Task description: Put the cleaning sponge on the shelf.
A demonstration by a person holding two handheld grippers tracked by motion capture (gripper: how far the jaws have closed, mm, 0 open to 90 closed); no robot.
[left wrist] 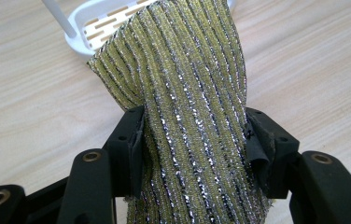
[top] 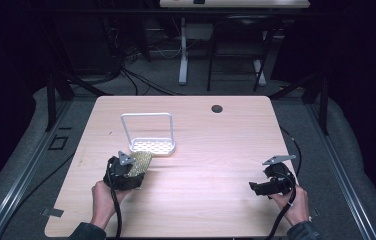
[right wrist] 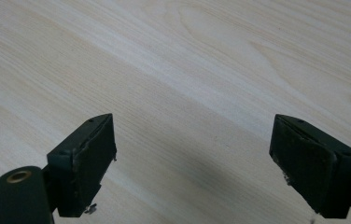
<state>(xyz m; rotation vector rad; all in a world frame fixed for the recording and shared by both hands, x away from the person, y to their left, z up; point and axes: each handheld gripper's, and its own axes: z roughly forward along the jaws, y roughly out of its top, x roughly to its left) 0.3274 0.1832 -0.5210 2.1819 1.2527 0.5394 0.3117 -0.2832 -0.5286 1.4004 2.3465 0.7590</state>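
While left gripper (left wrist: pixel 194 135) clamps glittery cloth (left wrist: pixel 187 93), right gripper (right wrist: pixel 194 161) gapes.

left gripper (left wrist: pixel 193 140): black jaws, brass-ringed screw holes behind them | right gripper (right wrist: pixel 206 163): black jaws, worn pads | grey three-cornered plates above, black cables behind | dark sleeves

The table (top: pixel 201 145) was pale wood with a smooth, matt grain. The cloth (left wrist: pixel 192 107) clamped in the left gripper (left wrist: pixel 192 154) was a ribbed yellow-green weave shot with glittering silver thread, and the rack (left wrist: pixel 87 28) behind it looked like smooth white plastic. The right gripper (right wrist: pixel 206 163) had matt black pads (right wrist: pixel 92 158), scuffed at the edges.
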